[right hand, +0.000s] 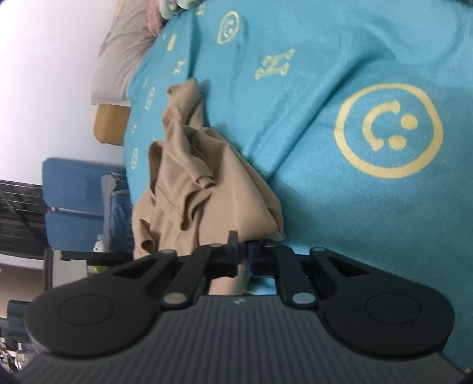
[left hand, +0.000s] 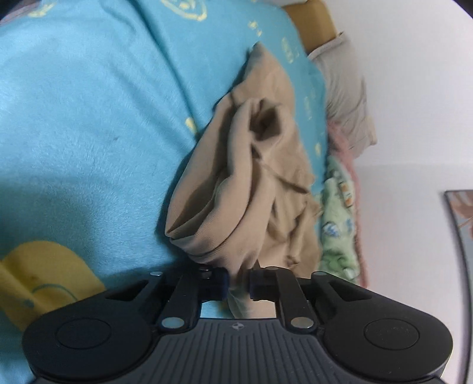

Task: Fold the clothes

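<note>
A turquoise blanket [left hand: 88, 118] with yellow smiley faces and letters fills most of both views and is cut off at every edge, so what it lies on cannot be seen. A crumpled tan garment [left hand: 245, 183] lies bunched in the middle of the blanket, with folds so tangled that its type and its sleeves or legs are hard to make out. Beyond the blanket's far edge sit a grey pillow [left hand: 346, 97], a brown headboard [left hand: 313, 26] only partly in view, and a green patterned cloth [left hand: 337, 218] that is blurred. In the right wrist view, a blue chair [right hand: 74, 203] stands off the blanket's side, half hidden behind clutter too dim to name. The left gripper [left hand: 239, 280] is nearly closed, pinching a near edge of the garment between its fingers. The right gripper [right hand: 243, 254] is closed tight on another edge of the garment; the cloth runs down behind its fingers, out of sight.
</note>
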A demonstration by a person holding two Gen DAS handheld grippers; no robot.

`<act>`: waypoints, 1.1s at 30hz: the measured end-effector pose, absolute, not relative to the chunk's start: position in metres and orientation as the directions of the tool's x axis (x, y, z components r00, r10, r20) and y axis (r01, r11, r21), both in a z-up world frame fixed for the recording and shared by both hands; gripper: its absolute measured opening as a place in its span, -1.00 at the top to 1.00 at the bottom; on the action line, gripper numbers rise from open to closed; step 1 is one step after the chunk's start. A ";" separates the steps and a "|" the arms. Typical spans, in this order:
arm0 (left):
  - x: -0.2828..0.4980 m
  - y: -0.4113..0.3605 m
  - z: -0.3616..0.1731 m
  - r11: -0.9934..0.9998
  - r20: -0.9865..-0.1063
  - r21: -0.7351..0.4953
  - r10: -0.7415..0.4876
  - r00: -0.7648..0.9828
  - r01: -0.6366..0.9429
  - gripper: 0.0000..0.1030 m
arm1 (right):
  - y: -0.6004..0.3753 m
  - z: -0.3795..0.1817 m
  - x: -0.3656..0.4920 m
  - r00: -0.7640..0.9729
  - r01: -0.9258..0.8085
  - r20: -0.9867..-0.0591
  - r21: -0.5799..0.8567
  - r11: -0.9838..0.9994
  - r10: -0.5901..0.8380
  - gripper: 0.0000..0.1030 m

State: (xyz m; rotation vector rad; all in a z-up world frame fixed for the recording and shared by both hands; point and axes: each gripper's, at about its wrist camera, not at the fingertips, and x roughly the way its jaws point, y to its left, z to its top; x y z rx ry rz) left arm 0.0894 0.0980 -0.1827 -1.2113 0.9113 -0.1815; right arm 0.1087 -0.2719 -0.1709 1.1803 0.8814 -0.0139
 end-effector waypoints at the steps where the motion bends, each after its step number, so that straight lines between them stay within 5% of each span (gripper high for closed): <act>1: 0.086 0.100 -0.180 0.378 -0.495 -0.866 -0.565 0.659 -0.327 0.76 | -0.272 -0.168 0.107 0.686 0.431 -0.593 0.798 0.422 0.421 0.86; 6: 0.077 0.110 -0.186 0.312 -0.492 -0.871 -0.564 0.663 -0.381 0.66 | -0.273 -0.155 0.102 0.730 0.374 -0.544 0.825 0.424 0.414 0.87; 8: 0.080 0.109 -0.194 0.324 -0.535 -0.844 -0.564 0.629 -0.427 0.15 | -0.271 -0.154 0.103 0.736 0.356 -0.527 0.835 0.419 0.425 0.87; 9: 0.082 0.109 -0.197 0.320 -0.538 -0.841 -0.566 0.625 -0.436 0.13 | -0.270 -0.153 0.104 0.737 0.352 -0.527 0.834 0.425 0.424 0.87; 16: 0.084 0.118 -0.199 0.276 -0.505 -0.862 -0.552 0.663 -0.425 0.18 | -0.272 -0.147 0.107 0.745 0.340 -0.518 0.837 0.429 0.420 0.87; 23: 0.087 0.114 -0.172 0.328 -0.448 -0.891 -0.522 0.726 -0.313 0.65 | -0.271 -0.133 0.108 0.775 0.275 -0.476 0.846 0.456 0.416 0.87; 33: 0.072 0.093 -0.101 0.470 -0.374 -0.875 -0.503 0.779 -0.116 0.73 | -0.276 -0.090 0.091 0.824 0.172 -0.415 0.831 0.529 0.385 0.87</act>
